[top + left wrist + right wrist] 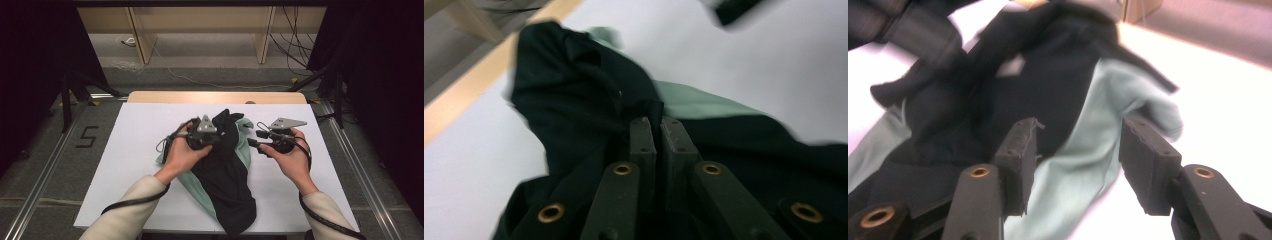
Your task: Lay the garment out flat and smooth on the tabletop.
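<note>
High view shows the dark garment (227, 170) lying with its long axis from 12 to 6 o'clock on the counter (125, 150), the left tool (216, 136) apparently pinching its upper fold, the right tool (256, 138) half-open at its 3 o'clock.

A single black numeral "5" (88, 136) is marked on the grey floor (45, 165) left of the white table (140, 150).
</note>
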Demonstrator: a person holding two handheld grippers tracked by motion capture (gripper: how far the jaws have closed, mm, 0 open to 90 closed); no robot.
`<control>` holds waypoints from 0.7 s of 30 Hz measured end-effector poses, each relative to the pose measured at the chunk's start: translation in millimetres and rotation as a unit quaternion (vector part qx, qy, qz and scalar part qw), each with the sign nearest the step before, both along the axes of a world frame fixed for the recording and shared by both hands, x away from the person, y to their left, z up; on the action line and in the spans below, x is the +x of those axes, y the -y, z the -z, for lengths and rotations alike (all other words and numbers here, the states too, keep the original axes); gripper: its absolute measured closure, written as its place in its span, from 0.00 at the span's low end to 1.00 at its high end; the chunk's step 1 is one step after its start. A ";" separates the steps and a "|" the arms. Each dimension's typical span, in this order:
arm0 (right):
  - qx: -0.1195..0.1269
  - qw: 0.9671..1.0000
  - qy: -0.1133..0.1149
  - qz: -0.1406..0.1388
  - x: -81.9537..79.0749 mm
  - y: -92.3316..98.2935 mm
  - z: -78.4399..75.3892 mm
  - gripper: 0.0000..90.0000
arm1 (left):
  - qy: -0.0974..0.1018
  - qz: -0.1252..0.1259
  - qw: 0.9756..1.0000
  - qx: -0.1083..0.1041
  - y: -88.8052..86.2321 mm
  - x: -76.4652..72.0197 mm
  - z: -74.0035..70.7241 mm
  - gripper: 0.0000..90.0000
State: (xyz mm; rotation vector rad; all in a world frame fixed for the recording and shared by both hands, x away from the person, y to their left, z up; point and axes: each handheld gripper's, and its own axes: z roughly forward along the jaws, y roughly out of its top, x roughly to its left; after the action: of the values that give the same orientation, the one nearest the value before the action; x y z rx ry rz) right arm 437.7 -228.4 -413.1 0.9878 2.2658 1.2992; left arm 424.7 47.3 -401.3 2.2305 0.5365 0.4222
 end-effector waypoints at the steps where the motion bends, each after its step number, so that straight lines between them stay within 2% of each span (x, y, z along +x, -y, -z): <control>1: -0.002 1.000 0.008 -0.003 -1.1 0.2 -4.3 0.54 | 0.001 0.013 1.000 0.000 1.7 -8.6 1.9 0.94; 2: -0.011 0.999 0.025 -0.017 -3.1 -0.7 -12.2 0.51 | -0.002 0.030 1.000 0.003 4.2 -20.0 5.4 0.94; 3: -0.016 0.999 0.031 -0.025 -4.0 -1.4 -15.2 0.49 | -0.002 0.030 1.000 0.003 4.2 -20.0 5.4 0.94; 4: -0.016 0.999 0.031 -0.025 -4.0 -1.4 -15.2 0.49 | -0.003 0.039 0.999 0.004 6.0 -26.0 7.7 0.94; 5: -0.026 0.997 0.056 -0.051 -8.2 -5.1 -24.8 0.45 | -0.006 0.052 0.999 0.010 9.1 -32.7 11.7 0.94; 6: -0.026 0.997 0.056 -0.051 -8.2 -5.1 -24.8 0.45 | -0.006 0.052 0.999 0.010 9.1 -32.7 11.7 0.94; 7: -0.030 0.994 0.074 -0.081 -12.9 -10.1 -34.3 0.43 | -0.009 0.063 0.998 0.015 12.3 -38.0 15.3 0.94; 8: -0.030 0.993 0.076 -0.090 -14.5 -12.5 -36.6 0.43 | -0.010 0.077 0.997 0.023 16.6 -42.6 19.1 0.94; 10: -0.038 0.989 0.071 -0.123 -17.1 -19.6 -38.8 0.42 | -0.011 0.083 0.996 0.028 19.8 -44.2 22.0 0.94; 11: -0.038 0.989 0.071 -0.123 -17.1 -19.6 -38.8 0.42 | -0.011 0.083 0.996 0.028 19.8 -44.2 22.0 0.94; 12: -0.045 0.987 0.070 -0.139 -17.7 -22.4 -38.1 0.42 | -0.007 0.079 0.996 0.035 20.7 -44.4 23.0 0.94; 13: -0.061 0.982 0.058 -0.167 -19.9 -28.3 -31.7 0.42 | -0.001 0.071 0.997 0.032 19.6 -43.2 23.1 0.94; 14: -0.067 0.981 0.052 -0.174 -20.5 -29.4 -28.8 0.42 | 0.003 0.067 0.997 0.028 17.8 -41.9 21.7 0.94; 15: -0.083 0.978 0.050 -0.184 -21.2 -29.9 -23.9 0.42 | 0.002 0.063 0.998 0.023 16.2 -41.0 20.2 0.94; 16: -0.083 0.978 0.050 -0.184 -21.2 -29.9 -23.9 0.42 | 0.002 0.063 0.998 0.023 16.2 -41.0 20.2 0.94; 17: -0.095 0.976 0.050 -0.190 -22.0 -29.7 -21.3 0.42 | 0.007 0.056 0.998 0.019 13.4 -38.7 16.8 0.94; 18: -0.116 0.969 0.048 -0.214 -24.6 -27.7 -15.0 0.41 | 0.011 0.046 0.999 0.014 9.5 -34.2 11.6 0.94; 19: -0.120 0.967 0.052 -0.217 -25.3 -27.3 -14.4 0.41 | 0.011 0.046 0.999 0.014 9.5 -34.2 11.6 0.94; 20: -0.120 0.967 0.052 -0.217 -25.3 -27.3 -14.4 0.41 | 0.015 0.039 0.999 0.010 7.1 -31.0 8.0 0.94; 21: -0.150 0.959 0.068 -0.230 -27.8 -27.7 -11.6 0.39 | 0.020 0.036 0.999 0.006 4.7 -28.2 3.4 0.94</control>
State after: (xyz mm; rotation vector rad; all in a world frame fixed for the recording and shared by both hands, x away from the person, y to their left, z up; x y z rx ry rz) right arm 409.8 -200.7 -401.6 0.2644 2.5710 1.0903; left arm 396.5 42.6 -404.8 2.2404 0.4324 0.4339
